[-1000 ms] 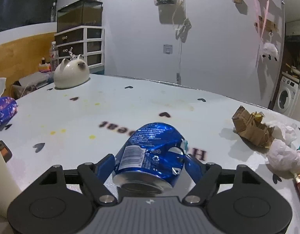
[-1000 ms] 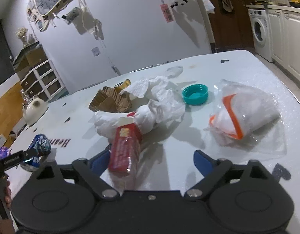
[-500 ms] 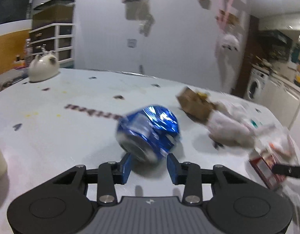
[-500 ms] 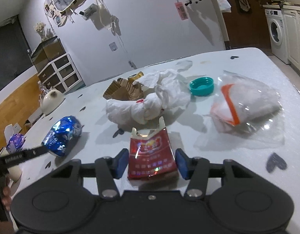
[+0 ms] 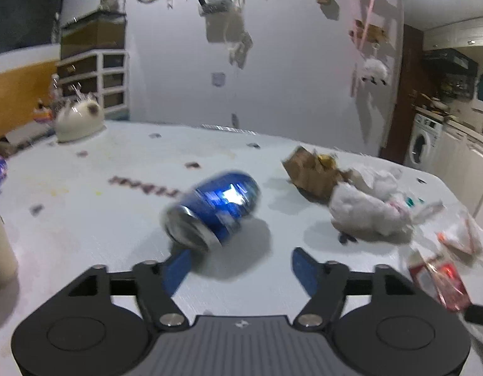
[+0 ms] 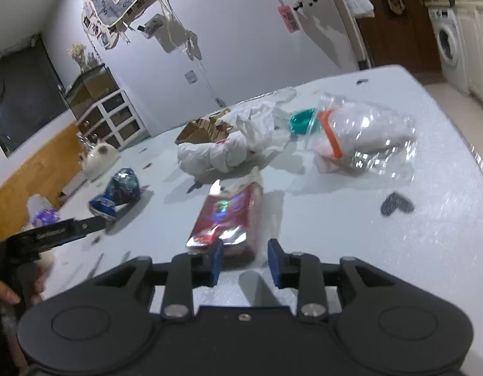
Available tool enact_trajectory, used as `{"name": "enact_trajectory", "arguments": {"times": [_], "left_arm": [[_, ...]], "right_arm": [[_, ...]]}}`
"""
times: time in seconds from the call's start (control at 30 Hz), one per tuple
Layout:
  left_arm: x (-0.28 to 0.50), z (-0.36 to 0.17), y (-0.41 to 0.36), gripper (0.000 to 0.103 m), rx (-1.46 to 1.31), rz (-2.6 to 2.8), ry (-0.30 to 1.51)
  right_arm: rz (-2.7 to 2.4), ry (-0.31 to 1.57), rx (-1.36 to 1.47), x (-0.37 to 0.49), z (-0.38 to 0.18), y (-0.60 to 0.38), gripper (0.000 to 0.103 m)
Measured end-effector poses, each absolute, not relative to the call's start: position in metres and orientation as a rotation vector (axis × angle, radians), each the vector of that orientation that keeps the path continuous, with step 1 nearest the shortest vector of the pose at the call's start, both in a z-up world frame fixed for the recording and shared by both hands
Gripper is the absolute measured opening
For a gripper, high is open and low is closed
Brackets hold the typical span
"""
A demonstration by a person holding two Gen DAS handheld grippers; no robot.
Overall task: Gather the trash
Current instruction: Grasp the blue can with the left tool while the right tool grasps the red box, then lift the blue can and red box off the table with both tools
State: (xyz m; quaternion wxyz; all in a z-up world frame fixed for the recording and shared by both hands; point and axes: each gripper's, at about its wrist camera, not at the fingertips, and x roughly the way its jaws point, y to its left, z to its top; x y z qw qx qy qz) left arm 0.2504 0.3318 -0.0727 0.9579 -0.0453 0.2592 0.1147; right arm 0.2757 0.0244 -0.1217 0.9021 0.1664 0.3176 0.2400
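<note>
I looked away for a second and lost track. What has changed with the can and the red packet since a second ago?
The left gripper has let go of the blue can; its fingers are open and the can lies just ahead, nearer the pile. The right gripper narrowed around the red packet, whose near end sits between the fingers; a firm grip cannot be confirmed. The tissues, plastic bag and teal lid stayed put.
</note>
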Motion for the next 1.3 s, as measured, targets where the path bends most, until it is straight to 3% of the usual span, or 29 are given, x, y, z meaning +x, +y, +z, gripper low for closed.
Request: {"name": "enact_trajectory", "arguments": {"times": [0.07,0.1,0.17,0.37,0.7,0.87,1.03,1.3], "left_arm": [[0.261,-0.067,0.332,0.097,-0.03,0.248,0.522],[0.268,-0.064,0.333,0.102,0.004,0.241,0.537],[0.284,-0.06,0.335,0.103,0.077,0.216,0.574],[0.328,-0.066,0.345,0.103,0.178,0.155,0.663],[0.358,-0.079,0.355,0.103,0.244,0.179,0.695],[0.354,-0.078,0.359,0.078,0.184,0.179,0.703],[0.34,-0.075,0.355,0.068,0.145,0.186,0.685],[0.303,-0.073,0.318,0.062,0.144,0.132,0.66]], "right_arm": [[0.509,0.657,0.384,0.276,-0.124,0.02,0.045],[0.514,0.653,0.401,0.275,-0.124,0.018,0.048],[0.525,0.643,0.418,0.275,-0.124,0.016,0.061],[0.571,0.635,0.449,0.273,-0.126,0.016,0.078],[0.66,0.644,0.51,0.278,-0.13,0.015,0.085],[0.664,0.644,0.507,0.277,-0.13,0.016,0.085],[0.665,0.643,0.51,0.276,-0.13,0.016,0.085],[0.66,0.641,0.516,0.277,-0.13,0.014,0.083]]}}
